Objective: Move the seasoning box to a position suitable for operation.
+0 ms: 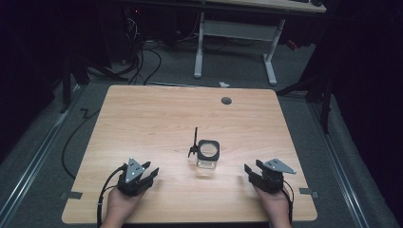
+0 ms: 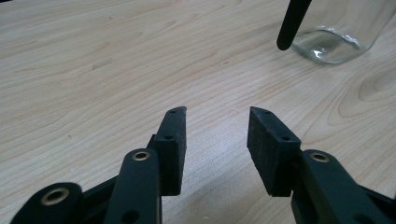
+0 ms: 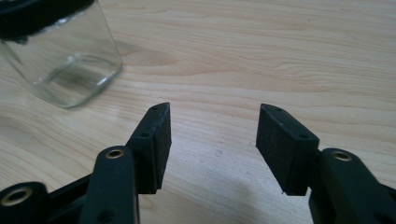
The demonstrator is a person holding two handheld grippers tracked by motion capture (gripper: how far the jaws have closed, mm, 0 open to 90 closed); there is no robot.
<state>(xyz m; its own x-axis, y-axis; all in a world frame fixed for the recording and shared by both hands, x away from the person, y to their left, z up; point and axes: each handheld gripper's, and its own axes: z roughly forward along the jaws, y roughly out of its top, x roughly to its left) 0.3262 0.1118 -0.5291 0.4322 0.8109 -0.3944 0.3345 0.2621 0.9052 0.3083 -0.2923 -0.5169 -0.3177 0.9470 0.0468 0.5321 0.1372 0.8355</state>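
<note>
Flanking the jar (image 1: 208, 154), both hand-held grippers gape, well apart.

The light wooden counter (image 1: 142, 114) is mostly bare, so there is lots of room to move. One thing stands in the way: a square clear glass jar with a black rim (image 1: 208, 154), near the middle. A thin black stick (image 1: 194, 142) leans up just beside its left side.
</note>
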